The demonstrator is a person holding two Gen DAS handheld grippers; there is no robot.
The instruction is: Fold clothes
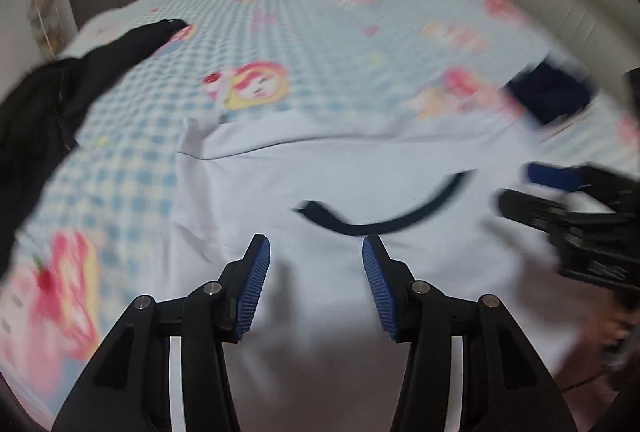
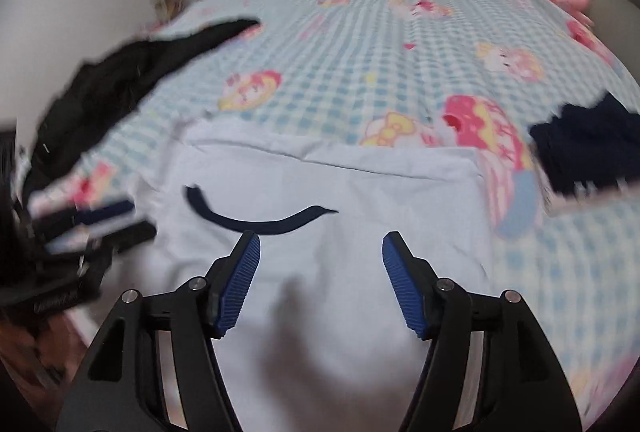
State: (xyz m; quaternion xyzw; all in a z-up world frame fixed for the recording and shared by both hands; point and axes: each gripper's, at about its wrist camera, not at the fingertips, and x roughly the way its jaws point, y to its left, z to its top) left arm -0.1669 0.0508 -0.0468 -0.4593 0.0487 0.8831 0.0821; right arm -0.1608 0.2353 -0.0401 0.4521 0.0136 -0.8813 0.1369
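You have three garments on the bed (image 2: 360, 43), one light and two dark. The single pale blue shirt (image 2: 340, 272) lies flat in the lower centre of both frames, partly folded into a blocky shape, with one dark navy collar band (image 2: 260, 224) curving across it just above the fingertips. Its far fold edge runs left to right across the frame, so its long axis reads as crosswise, though the blur and the near edge falling out of view make that uncertain; the collar's open curve faces the far end of the bed. One black garment (image 2: 120, 83) sprawls at the left, stretching diagonally toward the upper left. One folded navy piece (image 2: 592, 147) sits at the right edge of the right wrist view, well apart from the shirt. Your two grippers both hover over the shirt. The left gripper (image 1: 316, 252) has its jaws spread with nothing between them, only shirt cloth below. The right gripper (image 2: 320, 244) likewise stands with its jaws spread apart and empty, its blue pads (image 2: 236, 284) clear of the fabric. In the left wrist view your right gripper shows at the right edge, blurred; in the right wrist view the left one shows at the left edge, also blurred.
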